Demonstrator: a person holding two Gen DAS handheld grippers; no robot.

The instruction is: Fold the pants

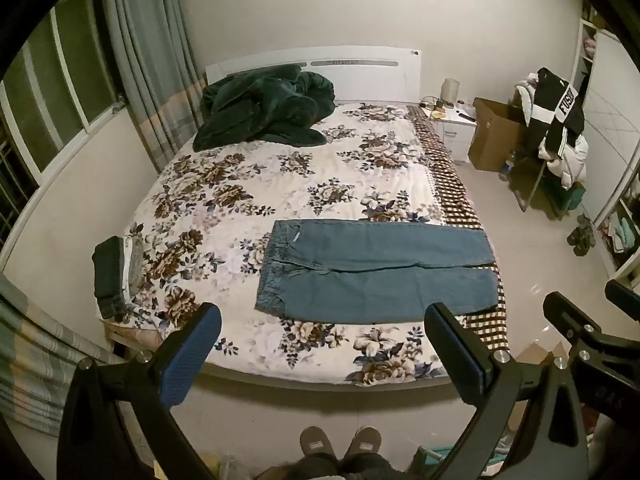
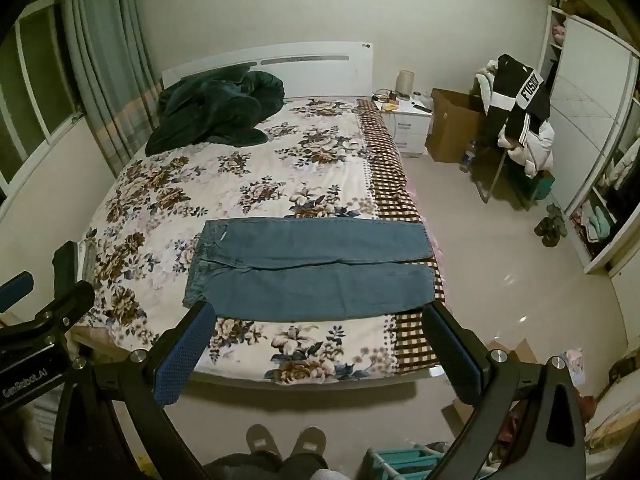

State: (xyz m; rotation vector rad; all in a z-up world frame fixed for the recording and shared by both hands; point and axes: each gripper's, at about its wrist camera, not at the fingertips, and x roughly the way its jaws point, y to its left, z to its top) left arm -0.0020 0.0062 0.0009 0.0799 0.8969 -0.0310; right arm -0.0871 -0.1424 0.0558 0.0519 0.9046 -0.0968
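A pair of blue jeans (image 1: pixel 372 270) lies spread flat across the near part of the bed (image 1: pixel 248 184), waistband toward nine o'clock and both leg hems toward three o'clock, where they reach onto the brown checked strip (image 1: pixel 456 188) along the bed's edge. The two legs lie side by side, touching along a straight seam. In the left wrist view the left gripper (image 1: pixel 322 354) hovers at six o'clock, short of the mattress, its jaws spread as wide as they go with nothing between them; the blue pad (image 1: pixel 188 360) on one finger faces inward. The right gripper (image 2: pixel 316 354) shows the same in its own view: jaws fully apart, empty, clear of the denim. A rumpled dark green blanket (image 1: pixel 264 108) sits at eleven o'clock by the white headboard (image 1: pixel 320 60). A small stack of folded clothes (image 1: pixel 114 270) rests at the bed's nine o'clock edge. A person's slippered feet (image 1: pixel 340 444) stand on the floor at six o'clock.
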